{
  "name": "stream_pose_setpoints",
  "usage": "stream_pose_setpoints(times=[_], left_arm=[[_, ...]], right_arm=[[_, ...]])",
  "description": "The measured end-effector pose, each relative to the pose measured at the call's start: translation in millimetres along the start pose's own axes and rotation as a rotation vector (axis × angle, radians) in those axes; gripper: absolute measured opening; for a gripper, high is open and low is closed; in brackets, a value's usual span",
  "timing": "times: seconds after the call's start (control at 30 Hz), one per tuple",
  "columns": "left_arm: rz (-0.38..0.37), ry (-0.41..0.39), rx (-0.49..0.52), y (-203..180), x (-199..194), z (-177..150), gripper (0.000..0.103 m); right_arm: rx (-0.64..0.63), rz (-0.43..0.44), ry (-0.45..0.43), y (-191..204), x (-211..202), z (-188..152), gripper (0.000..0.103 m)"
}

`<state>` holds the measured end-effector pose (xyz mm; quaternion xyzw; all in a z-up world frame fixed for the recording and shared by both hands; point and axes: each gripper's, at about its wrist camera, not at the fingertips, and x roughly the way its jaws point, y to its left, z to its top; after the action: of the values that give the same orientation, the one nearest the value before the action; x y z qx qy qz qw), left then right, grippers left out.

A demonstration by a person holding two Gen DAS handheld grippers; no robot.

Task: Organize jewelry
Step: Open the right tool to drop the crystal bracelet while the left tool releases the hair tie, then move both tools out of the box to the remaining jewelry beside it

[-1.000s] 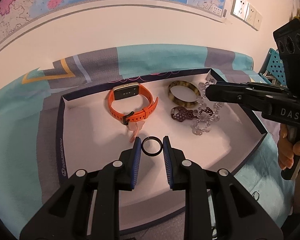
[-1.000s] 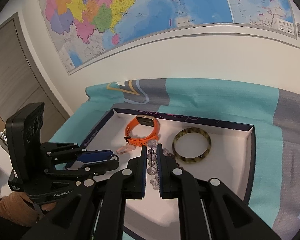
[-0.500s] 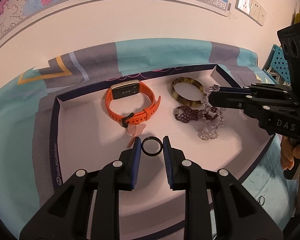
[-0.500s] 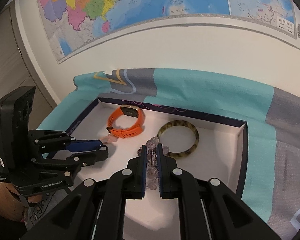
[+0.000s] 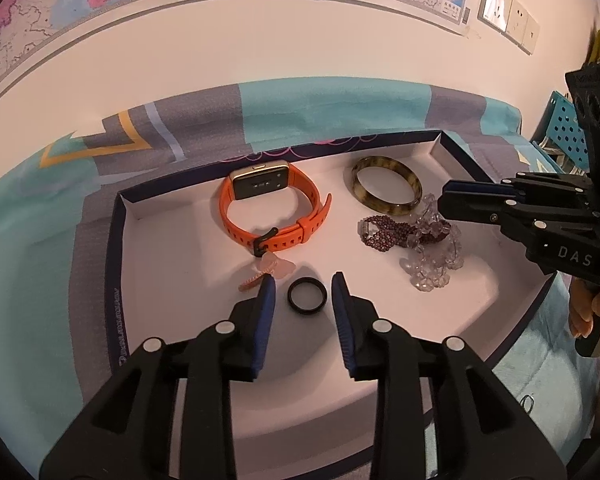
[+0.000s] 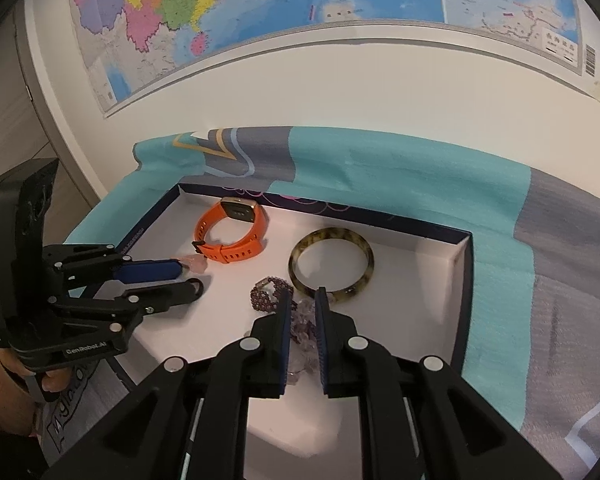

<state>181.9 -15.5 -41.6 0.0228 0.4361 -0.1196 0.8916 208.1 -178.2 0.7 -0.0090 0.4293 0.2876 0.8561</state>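
In the white tray (image 5: 172, 280), the black ring (image 5: 306, 295) lies flat between the left gripper (image 5: 303, 285), whose jaws have just been opening and stand clear of it. The right gripper (image 6: 302, 304), jaws just opening slightly, straddles the clear bead bracelet (image 5: 432, 264). The orange watch (image 5: 272, 212) lies at the far side, its long axis running left to right.

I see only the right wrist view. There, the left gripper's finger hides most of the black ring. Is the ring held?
Observer: No. The left gripper has just been opening. The black ring lies between its fingers, with a gap on each side.
Operator: Does the ring touch the pink charm?
Observer: No. The pink charm lies apart from it, beside one fingertip, below the orange watch.
Operator: And the clear beads?
Observer: Most of the clear bead bracelet rests on the tray floor, overlapping the purple bracelet.
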Motion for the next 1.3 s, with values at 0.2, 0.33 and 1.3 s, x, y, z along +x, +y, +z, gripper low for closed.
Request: stream_pose_setpoints(times=[0.2,0.33,1.3], left_arm=[[0.023,-0.043,-0.003,0.3,-17.3,-0.2,0.039],[0.040,-0.093,-0.005,0.7,-37.3,-3.0,0.045],[-0.051,-0.086,0.141,-50.6,-93.9,-113.2,0.053]], right_arm=[[0.028,-0.019,-0.011,-6.5,-5.2,-3.6,0.018],[0.038,-0.012,-0.032,-6.6,-17.4,-8.9,0.025],[-0.130,0.141,0.059,82.5,-65.7,-131.0,0.038]])
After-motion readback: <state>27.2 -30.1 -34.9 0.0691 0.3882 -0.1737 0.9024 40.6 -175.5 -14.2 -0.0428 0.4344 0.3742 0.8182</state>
